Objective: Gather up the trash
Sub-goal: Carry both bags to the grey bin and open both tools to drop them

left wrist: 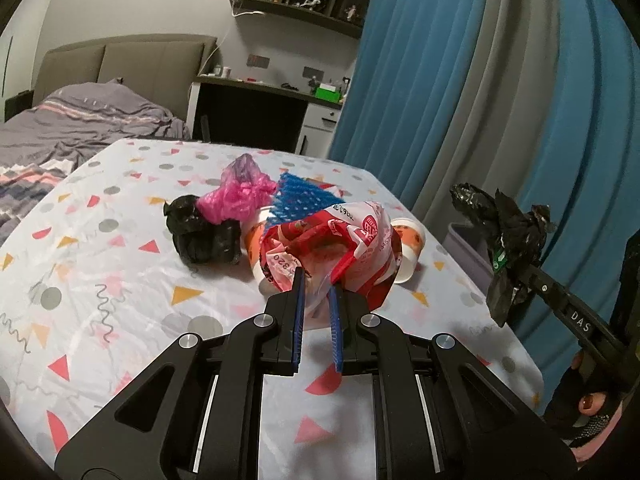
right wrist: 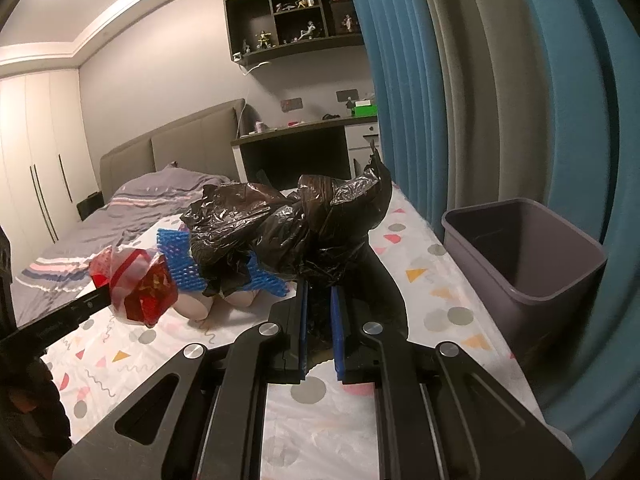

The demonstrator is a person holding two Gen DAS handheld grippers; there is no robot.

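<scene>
— Where did you have the trash at that moment?

— My right claw [right wrist: 319,300] was clamped on a crumpled black plastic bag [right wrist: 288,228], held up above the desk [right wrist: 400,240], with the grey bin [right wrist: 524,264] just off to its right. My left claw [left wrist: 318,284] was pinched on the edge of a red-and-white plastic bag [left wrist: 332,248], which sat in the pile near the middle of the desk.

— What else was left there?

— Another black bag [left wrist: 204,232], a pink bag [left wrist: 240,196], a blue foam net [left wrist: 300,200] and paper cups [left wrist: 410,248], all touching or just beside one another.

— How did you expect the bags to handle?

— Light, limp and slippery, I judged. A thin film can slide out of flat pads, so I reckoned a bunched fold or the gathered rim was the place to grip, not a single loose layer. The cups looked light too, and easy to crush.
</scene>
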